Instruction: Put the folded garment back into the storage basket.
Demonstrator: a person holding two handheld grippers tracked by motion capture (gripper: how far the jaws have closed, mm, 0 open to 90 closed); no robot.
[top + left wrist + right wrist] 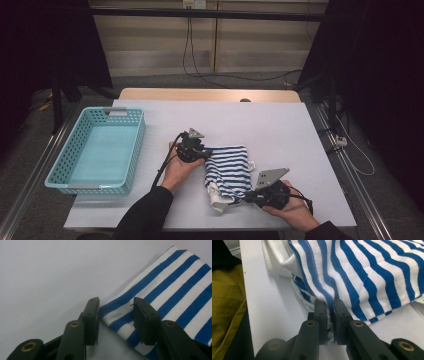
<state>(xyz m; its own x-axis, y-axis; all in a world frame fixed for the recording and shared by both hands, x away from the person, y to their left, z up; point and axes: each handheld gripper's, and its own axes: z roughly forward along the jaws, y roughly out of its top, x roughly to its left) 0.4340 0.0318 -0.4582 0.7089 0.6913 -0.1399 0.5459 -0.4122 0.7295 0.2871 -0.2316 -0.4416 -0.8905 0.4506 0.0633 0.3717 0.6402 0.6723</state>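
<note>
A blue-and-white striped garment (227,170) lies folded on the white table top (280,130), just right of centre. My left gripper (204,152) is at its upper left corner. In the left gripper view the jaws of that gripper (115,302) straddle the corner of the striped cloth (175,285), with gaps still showing beside the pads. My right gripper (245,198) is at the garment's near edge. The right gripper view shows that gripper (329,302) shut on a bunched fold of the striped fabric (367,272), next to a white ribbed hem (274,260).
A turquoise perforated basket (137,145) stands at the table's left side with nothing visible in it. Cables hang along the wall behind the table. Olive-yellow fabric (227,302) shows past the table's near edge in the right gripper view.
</note>
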